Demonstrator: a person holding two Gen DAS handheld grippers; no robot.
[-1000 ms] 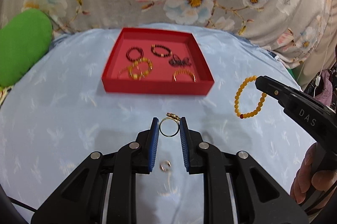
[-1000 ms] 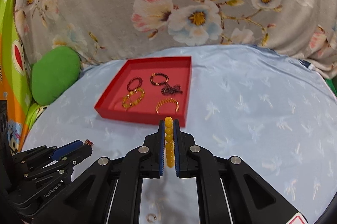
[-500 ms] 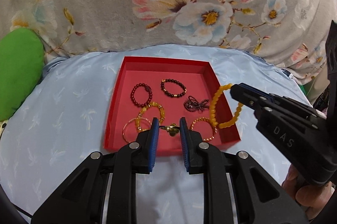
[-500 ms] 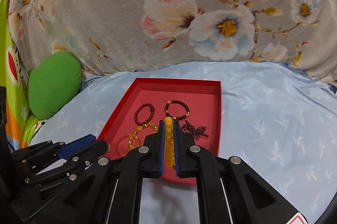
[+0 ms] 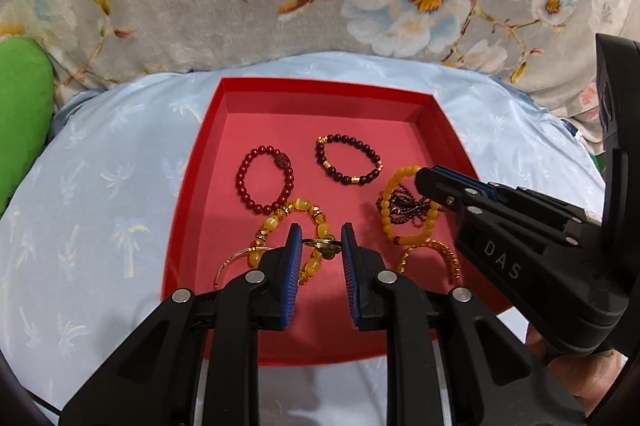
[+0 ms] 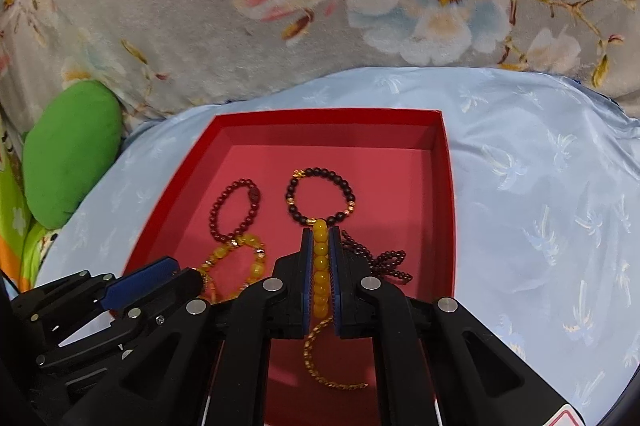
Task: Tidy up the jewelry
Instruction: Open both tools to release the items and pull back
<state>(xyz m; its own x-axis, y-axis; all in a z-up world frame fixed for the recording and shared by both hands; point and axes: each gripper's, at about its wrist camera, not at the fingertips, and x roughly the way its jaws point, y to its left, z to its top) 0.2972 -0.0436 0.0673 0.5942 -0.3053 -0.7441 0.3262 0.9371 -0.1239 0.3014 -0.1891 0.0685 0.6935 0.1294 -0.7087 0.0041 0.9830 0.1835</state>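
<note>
- While I hold my left gripper [image 5: 320, 252] over the red tray [image 5: 320, 84], its jaws pinch a small gold ring [image 5: 322, 246] edge-on above the yellow bead bracelet [image 5: 290, 222] — not yet dropped. Red, dark and gold pieces already lie inside.
- From the right wrist, my right gripper [image 6: 320, 266] is clamped on the amber bead bracelet [image 6: 320, 266], hanging over the tray floor near the dark bracelet [image 6: 320, 196].
- Judging by this, most is sorted — these two releases remain.
</note>
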